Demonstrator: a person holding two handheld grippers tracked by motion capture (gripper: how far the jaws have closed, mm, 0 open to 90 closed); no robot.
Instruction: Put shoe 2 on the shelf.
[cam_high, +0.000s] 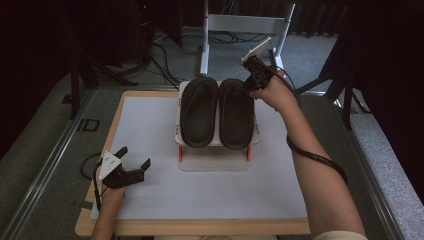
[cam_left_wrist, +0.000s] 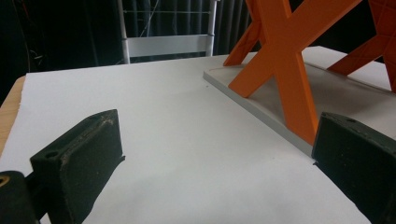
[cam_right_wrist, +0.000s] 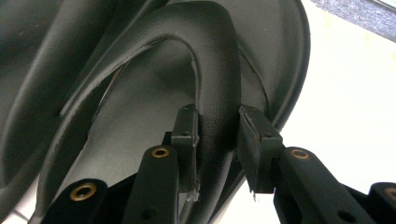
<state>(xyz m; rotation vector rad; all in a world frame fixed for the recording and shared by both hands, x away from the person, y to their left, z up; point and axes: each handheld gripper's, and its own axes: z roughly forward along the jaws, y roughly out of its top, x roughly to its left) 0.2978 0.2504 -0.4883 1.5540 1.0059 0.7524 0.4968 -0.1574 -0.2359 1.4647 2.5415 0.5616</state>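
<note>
1. The right gripper (cam_right_wrist: 217, 140) sat at the far end of the right slipper (cam_high: 236, 114), its strap (cam_right_wrist: 217, 93) between the two pads.
2. Its jaws stood narrow around the strap (whether they pressed it, I could not tell).
3. Both slippers lay side by side on the rack (cam_high: 216, 162).
4. The left gripper (cam_high: 134, 162) rested wide open and empty on the white mat (cam_high: 150, 125).

A wooden-edged table (cam_high: 125, 102) covered by a white sheet (cam_high: 150, 140) is filling the frame's centre, bearing a flat grey base plate (cam_high: 215, 165) just right of centre.
</note>
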